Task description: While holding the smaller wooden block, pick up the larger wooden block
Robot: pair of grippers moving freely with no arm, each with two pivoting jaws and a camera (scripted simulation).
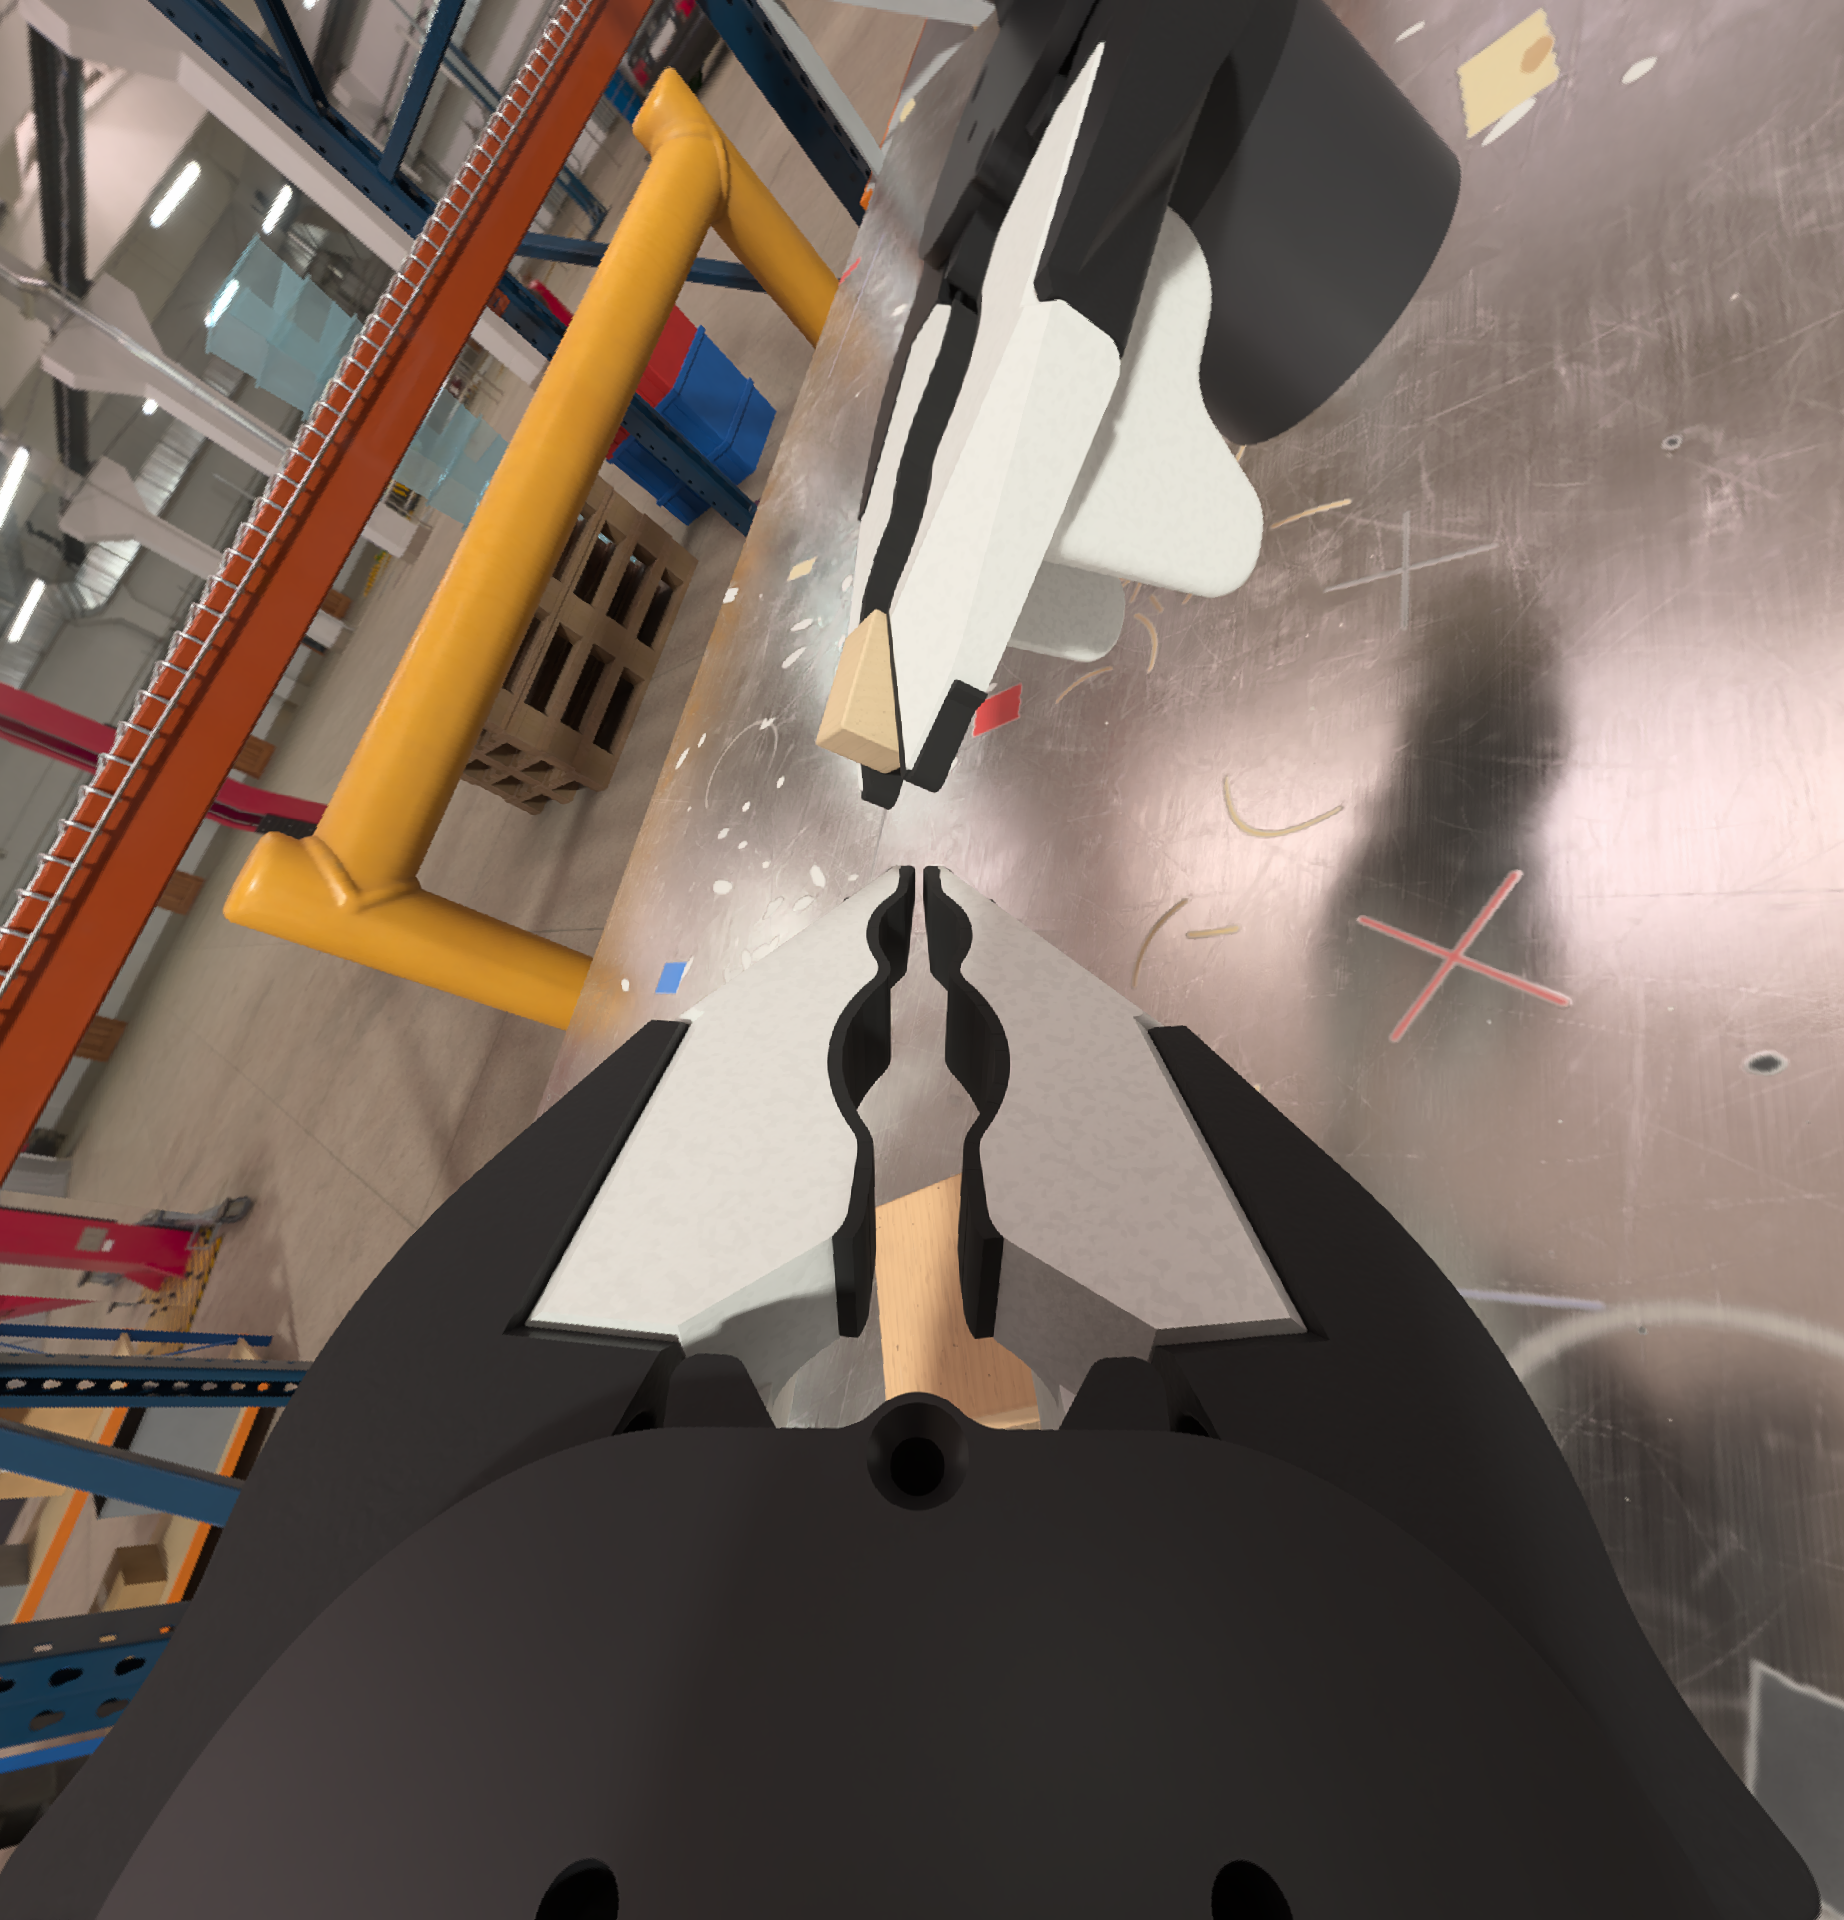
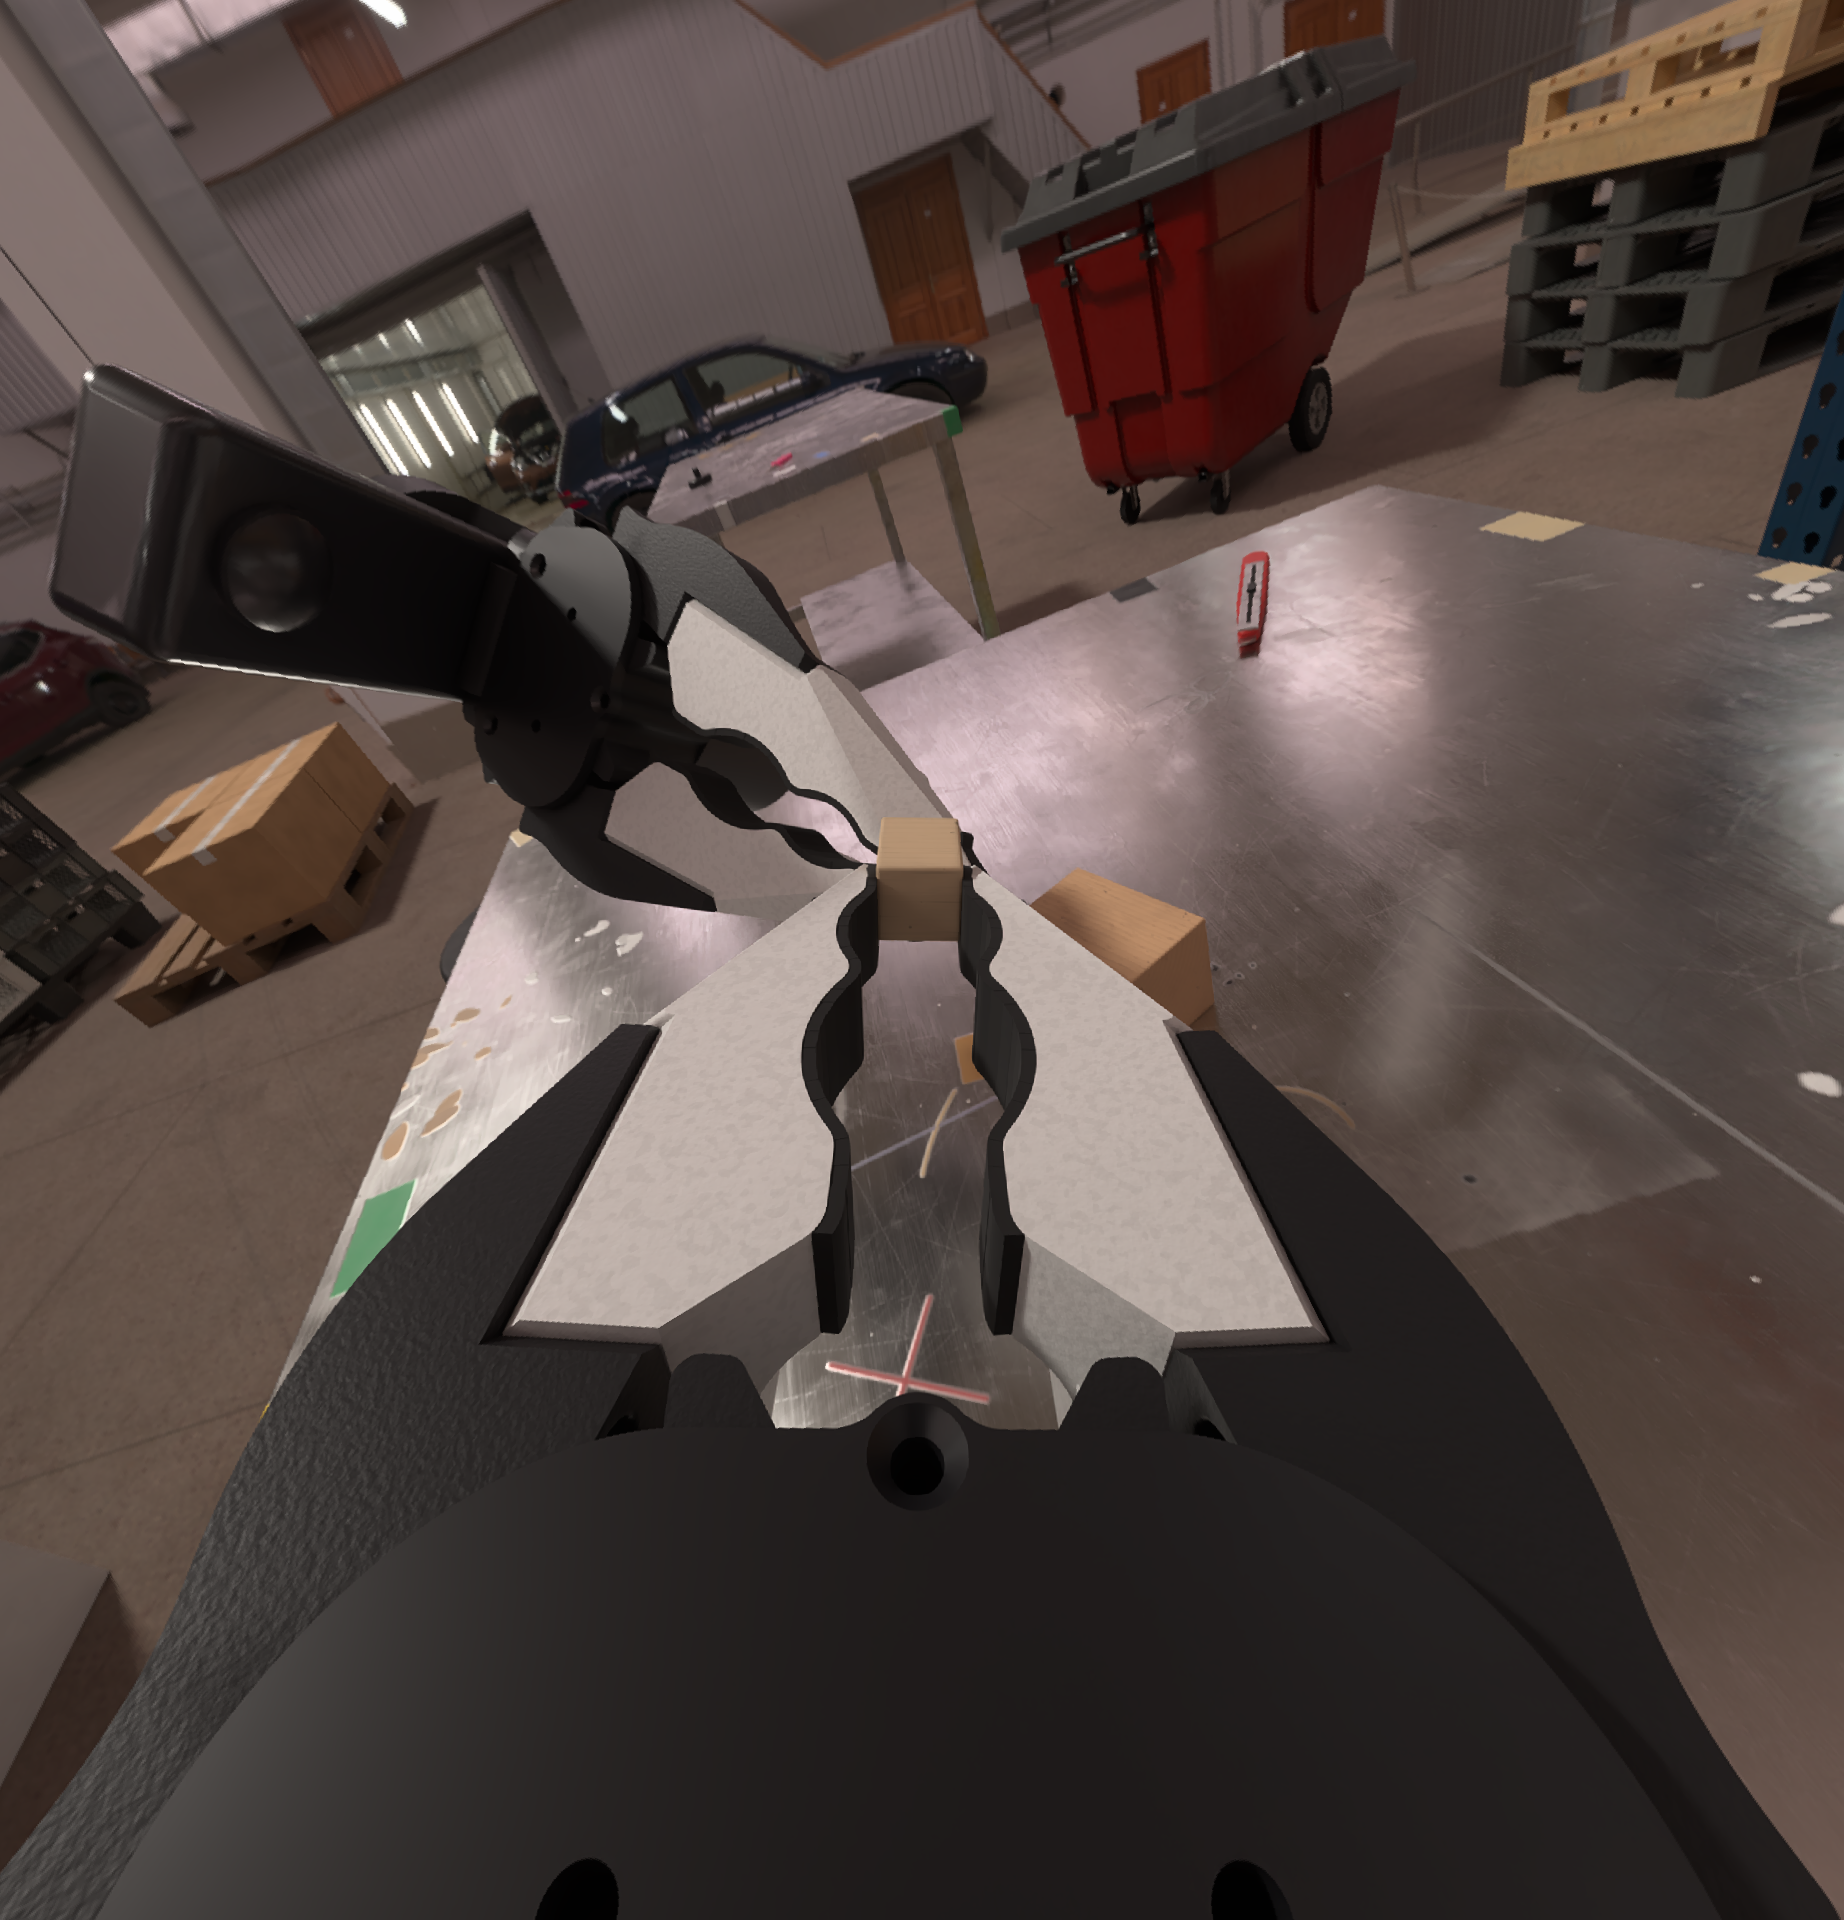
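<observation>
Closest in the left wrist view, the left claw (image 1: 916, 883) has its fingers drawn almost together at the tips, with nothing between them. Through the gap lower down, a strip of the big block (image 1: 933, 1299) shows, lying on the tabletop (image 1: 1624, 520) under the claw. Just past those tips hangs the right claw (image 1: 902, 769), pinching the small block (image 1: 861, 696).

The step in hand, as I judge it, is getting the empty left claw onto the big block. To do that well, it should spread wide before it drops and line its fingers with two flat opposite faces. It should then come down squarely so that neither tip catches the top edge and pushes the block. The two claws sit very close, so the right one had better keep its squeeze steady and stay out of the way.

Only the right wrist view gives the layout. The small block (image 2: 918, 862) is clamped at the very tips of the right claw (image 2: 918, 883), and the left claw (image 2: 845, 847) pokes in from the left, just beside it. The big block (image 2: 1136, 935) rests on the tabletop (image 2: 1469, 883), partly hidden behind the right finger. Farther off lies a red tool (image 2: 1250, 603), which the left view misses. The left view alone shows the big block from above.
</observation>
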